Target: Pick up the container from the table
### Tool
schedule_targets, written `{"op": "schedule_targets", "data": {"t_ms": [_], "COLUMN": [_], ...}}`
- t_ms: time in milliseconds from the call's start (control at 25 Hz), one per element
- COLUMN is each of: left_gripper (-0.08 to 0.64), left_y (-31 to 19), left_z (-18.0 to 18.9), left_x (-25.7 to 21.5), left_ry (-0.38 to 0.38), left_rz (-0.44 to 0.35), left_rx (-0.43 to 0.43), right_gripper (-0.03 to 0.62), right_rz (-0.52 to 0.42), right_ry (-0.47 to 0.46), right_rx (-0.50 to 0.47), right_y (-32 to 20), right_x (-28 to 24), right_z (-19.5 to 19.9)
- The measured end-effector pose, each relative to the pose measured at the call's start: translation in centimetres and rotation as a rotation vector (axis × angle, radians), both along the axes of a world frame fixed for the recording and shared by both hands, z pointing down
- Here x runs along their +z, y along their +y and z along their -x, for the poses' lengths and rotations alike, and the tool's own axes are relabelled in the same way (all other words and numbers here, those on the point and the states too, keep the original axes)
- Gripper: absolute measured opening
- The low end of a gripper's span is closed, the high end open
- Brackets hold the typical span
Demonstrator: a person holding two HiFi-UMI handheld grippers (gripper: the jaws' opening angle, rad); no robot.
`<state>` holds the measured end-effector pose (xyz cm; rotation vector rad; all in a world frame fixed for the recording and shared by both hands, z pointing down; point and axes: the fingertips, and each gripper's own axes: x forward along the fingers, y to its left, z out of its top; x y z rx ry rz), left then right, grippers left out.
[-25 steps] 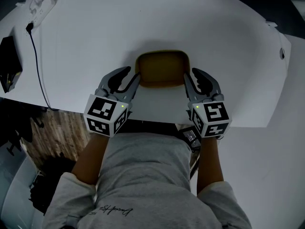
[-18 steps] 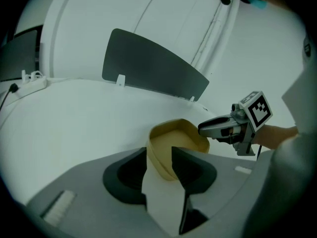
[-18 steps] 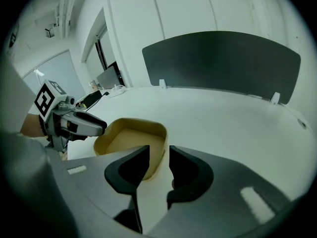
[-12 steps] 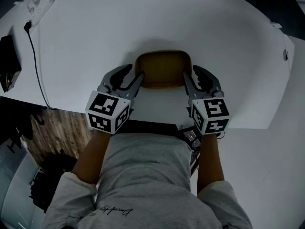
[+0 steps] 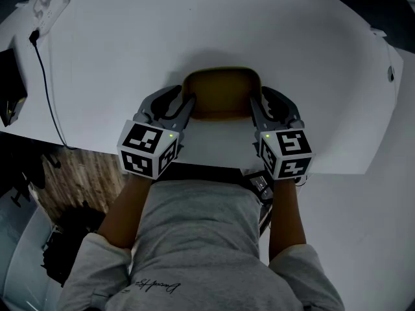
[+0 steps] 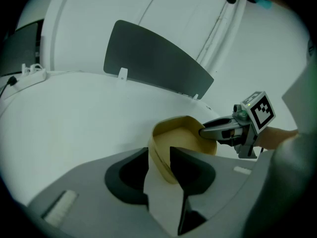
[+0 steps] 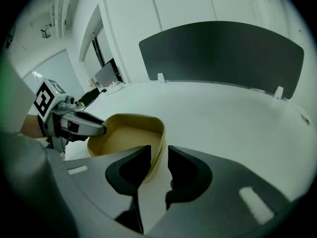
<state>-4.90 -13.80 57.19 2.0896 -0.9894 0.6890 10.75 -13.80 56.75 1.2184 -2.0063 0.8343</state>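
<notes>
A shallow tan container [image 5: 222,89] with rounded corners sits on the white table [image 5: 130,44], near its front edge. My left gripper [image 5: 185,102] straddles the container's left wall and my right gripper [image 5: 259,101] straddles its right wall. In the left gripper view the wall of the container [image 6: 181,135] stands between the jaws of my left gripper [image 6: 159,155], which are closing. The right gripper view shows the same: my right gripper [image 7: 159,155] is closing, with the wall of the container [image 7: 126,135] in the narrow gap. The container is empty and rests flat.
A black cable [image 5: 48,76] runs down the table's left side past a black device [image 5: 10,89]. A white power strip [image 5: 55,2] lies at the far left corner. A dark divider panel [image 7: 223,53] stands at the table's far edge. The person's torso is close to the front edge.
</notes>
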Motion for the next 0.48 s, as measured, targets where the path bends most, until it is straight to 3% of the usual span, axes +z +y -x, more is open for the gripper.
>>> {"op": "schedule_targets", "data": {"t_ms": [200,480], "left_gripper": [0.087,0.061], "left_y": [0.0,-0.18], "left_z": [-0.56,-0.29], "left_x": [0.03,-0.07], "left_ry": [-0.012,-0.011], "left_rz": [0.011,0.017], "left_rx": [-0.013,-0.055], "right_gripper": [0.056,0.035], "right_rz": [0.001,0.019], "right_ry": [0.01,-0.003], "right_rx": [0.015,0.046], "right_y": [-0.11,-0.16], "right_x": [0.03,0.17], "right_z": [0.24,0.34]}}
